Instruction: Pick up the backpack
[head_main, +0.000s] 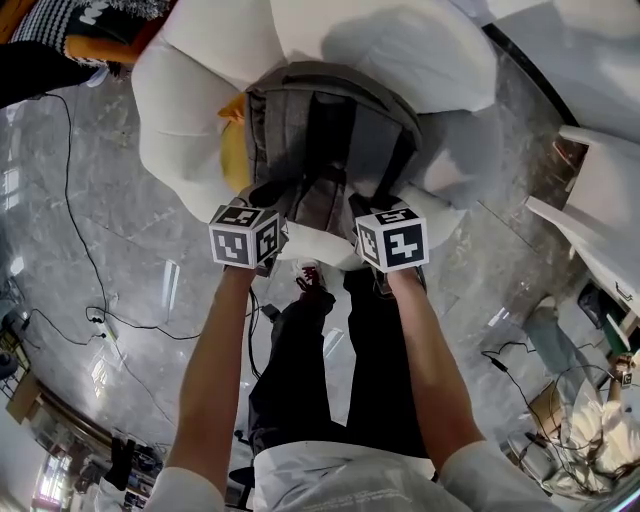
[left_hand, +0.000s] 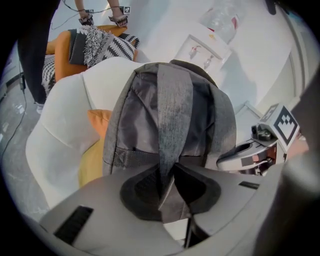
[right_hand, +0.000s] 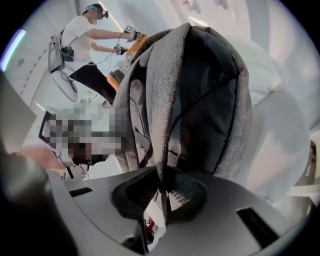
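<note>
The backpack (head_main: 330, 140) is leaned upright on the white armchair (head_main: 190, 90), top pointing away and straps outward, with one shoulder strap (left_hand: 172, 115) clamped in the left tool (left_hand: 167, 187) and the other (right_hand: 162, 100) in the right tool (right_hand: 160, 192).

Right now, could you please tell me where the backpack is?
The backpack sits top centre in the head view, on the white armchair, with a yellow cushion at its left.

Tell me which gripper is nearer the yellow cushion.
Left. The left gripper clamps the backpack beside the yellow cushion; the right gripper clamps it on the side away from the cushion.
</note>
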